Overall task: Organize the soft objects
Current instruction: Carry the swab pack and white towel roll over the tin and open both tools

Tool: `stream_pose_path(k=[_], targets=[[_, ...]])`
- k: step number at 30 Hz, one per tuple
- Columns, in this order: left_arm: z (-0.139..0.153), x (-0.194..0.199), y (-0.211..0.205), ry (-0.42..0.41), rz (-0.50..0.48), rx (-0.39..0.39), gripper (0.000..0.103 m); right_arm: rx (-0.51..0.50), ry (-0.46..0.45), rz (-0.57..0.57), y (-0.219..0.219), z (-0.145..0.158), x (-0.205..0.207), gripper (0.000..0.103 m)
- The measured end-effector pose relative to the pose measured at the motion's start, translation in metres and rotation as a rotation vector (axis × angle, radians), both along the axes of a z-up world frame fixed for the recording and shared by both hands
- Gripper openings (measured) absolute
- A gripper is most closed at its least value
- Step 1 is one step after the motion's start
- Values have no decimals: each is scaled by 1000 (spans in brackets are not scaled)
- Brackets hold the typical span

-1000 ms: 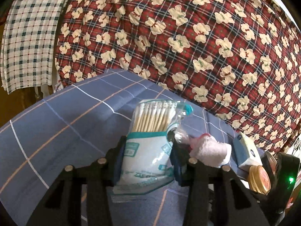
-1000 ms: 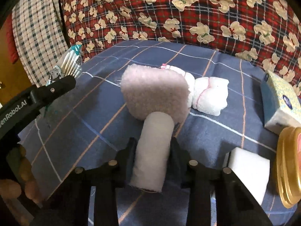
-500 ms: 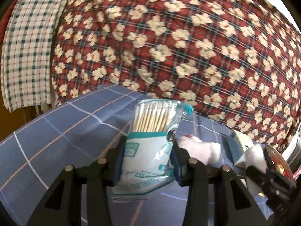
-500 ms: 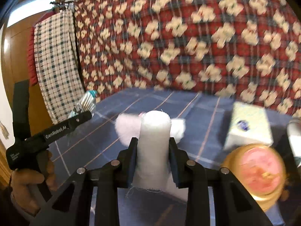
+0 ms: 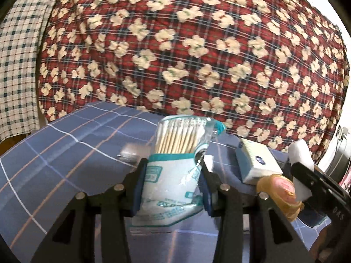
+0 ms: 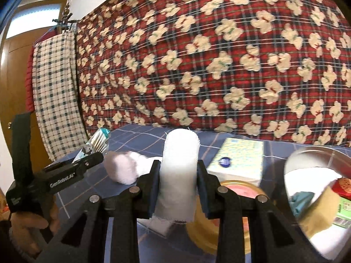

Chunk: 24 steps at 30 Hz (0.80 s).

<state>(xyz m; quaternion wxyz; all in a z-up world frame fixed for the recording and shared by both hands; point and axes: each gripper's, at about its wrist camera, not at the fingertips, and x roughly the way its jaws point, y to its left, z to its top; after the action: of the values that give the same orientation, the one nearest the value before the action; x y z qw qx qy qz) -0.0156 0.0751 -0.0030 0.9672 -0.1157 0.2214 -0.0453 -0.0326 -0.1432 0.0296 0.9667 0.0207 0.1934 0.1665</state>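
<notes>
Soft objects are mid-sort: the left gripper is clamped on a cotton-swab pack, the right gripper on a white cloth roll, both lifted above the bed (2 carried, neither placed). A pink puff waits.

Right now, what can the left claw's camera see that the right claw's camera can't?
Only the left camera shows the printed front of the cotton swab bag in the left claw. Only the right camera shows the fluffy pink puff and the hand. Both show the tissue pack, the gold tin and the white roll.
</notes>
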Motion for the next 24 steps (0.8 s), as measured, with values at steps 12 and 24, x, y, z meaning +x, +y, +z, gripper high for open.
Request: stream_pose_path(k=[12, 24], targets=[[14, -5, -73, -39, -141, 44, 43, 6, -41, -117, -56, 6, -7, 34], [30, -11, -161, -95, -318, 85, 43, 39, -91, -283, -131, 14, -18, 34]])
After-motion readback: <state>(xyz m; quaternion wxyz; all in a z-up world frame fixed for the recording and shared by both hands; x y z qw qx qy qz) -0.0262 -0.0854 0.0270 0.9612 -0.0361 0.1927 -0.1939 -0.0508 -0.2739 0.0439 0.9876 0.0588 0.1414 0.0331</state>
